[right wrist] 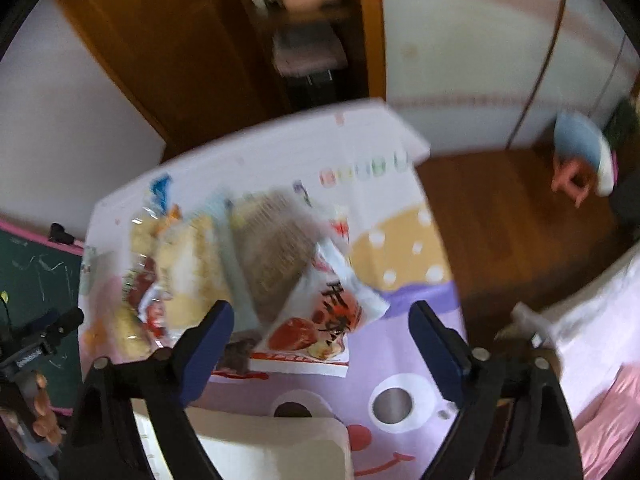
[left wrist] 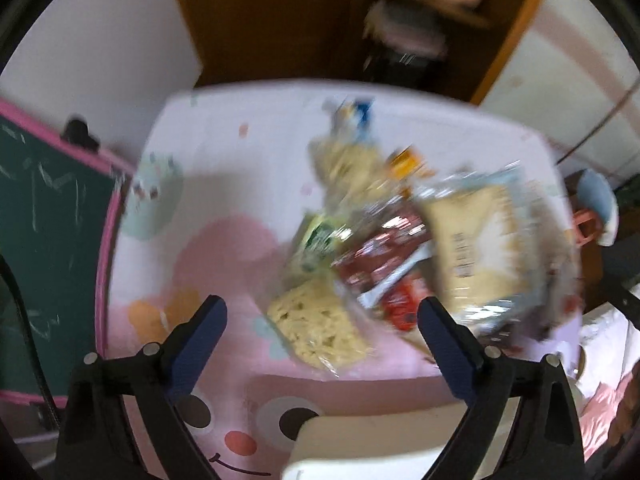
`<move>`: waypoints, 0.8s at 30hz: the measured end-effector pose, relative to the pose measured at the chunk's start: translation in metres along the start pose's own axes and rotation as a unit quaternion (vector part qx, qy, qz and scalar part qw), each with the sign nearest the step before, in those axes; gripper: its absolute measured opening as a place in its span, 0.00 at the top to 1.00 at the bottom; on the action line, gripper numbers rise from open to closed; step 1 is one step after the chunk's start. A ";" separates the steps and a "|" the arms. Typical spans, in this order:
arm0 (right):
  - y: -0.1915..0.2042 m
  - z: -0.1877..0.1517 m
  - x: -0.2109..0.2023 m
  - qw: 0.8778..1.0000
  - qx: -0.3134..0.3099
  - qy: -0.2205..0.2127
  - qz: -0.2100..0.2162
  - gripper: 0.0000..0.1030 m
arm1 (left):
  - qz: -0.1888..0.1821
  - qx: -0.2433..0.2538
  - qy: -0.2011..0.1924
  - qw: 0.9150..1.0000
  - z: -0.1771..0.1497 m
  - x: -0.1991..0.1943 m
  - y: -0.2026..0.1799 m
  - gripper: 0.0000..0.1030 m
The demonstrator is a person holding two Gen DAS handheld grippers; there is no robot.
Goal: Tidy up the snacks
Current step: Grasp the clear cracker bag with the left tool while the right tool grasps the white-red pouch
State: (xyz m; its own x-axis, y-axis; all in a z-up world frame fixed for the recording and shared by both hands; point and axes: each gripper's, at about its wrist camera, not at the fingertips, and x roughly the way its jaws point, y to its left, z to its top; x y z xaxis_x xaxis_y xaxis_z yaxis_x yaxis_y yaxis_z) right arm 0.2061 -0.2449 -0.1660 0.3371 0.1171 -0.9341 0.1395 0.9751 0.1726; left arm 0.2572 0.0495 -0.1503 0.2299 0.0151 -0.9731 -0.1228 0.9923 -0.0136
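Left wrist view: the left gripper gapes wide, holding nothing, over the blurred snack pile at centre right on the cartoon mat.

Right wrist view: the right gripper is equally wide and empty; a red-printed packet lies between its fingers at frame centre.

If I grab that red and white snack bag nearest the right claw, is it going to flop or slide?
The red and white snack bag looks like thin, glossy film, so it will probably crumple and sag when pinched. It lies partly on other packets, so a push may slide it off. It is likely light.
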 end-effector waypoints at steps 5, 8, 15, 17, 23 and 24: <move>-0.009 -0.001 0.047 0.998 0.033 0.053 -0.002 0.15 | 0.005 -0.046 0.057 0.997 -0.001 0.051 0.012 0.09; -0.012 -0.003 0.067 0.995 0.052 0.081 0.018 0.15 | 0.014 -0.058 0.083 0.995 -0.003 0.068 0.014 0.09; -0.005 -0.013 0.083 0.991 0.062 0.110 0.042 0.43 | -0.003 -0.076 0.125 0.989 -0.007 0.090 0.011 0.43; -0.004 -0.016 0.079 0.991 0.057 0.109 0.048 0.50 | -0.010 -0.063 0.115 0.991 -0.008 0.087 0.006 0.48; -0.002 -0.022 0.034 0.997 0.038 0.040 0.049 0.53 | -0.004 -0.035 0.028 0.999 -0.019 0.039 -0.003 0.50; -0.001 -0.022 0.020 0.998 0.035 0.020 0.053 0.53 | -0.005 -0.028 0.004 1.000 -0.022 0.023 -0.006 0.50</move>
State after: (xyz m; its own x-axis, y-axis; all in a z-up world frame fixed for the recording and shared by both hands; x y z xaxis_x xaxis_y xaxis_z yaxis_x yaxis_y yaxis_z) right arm 0.1919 -0.2388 -0.1920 0.3154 0.2272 -0.9214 0.1713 0.9414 0.2907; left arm 0.2416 0.0414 -0.1780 0.2238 0.0032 -0.9746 -0.1737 0.9841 -0.0367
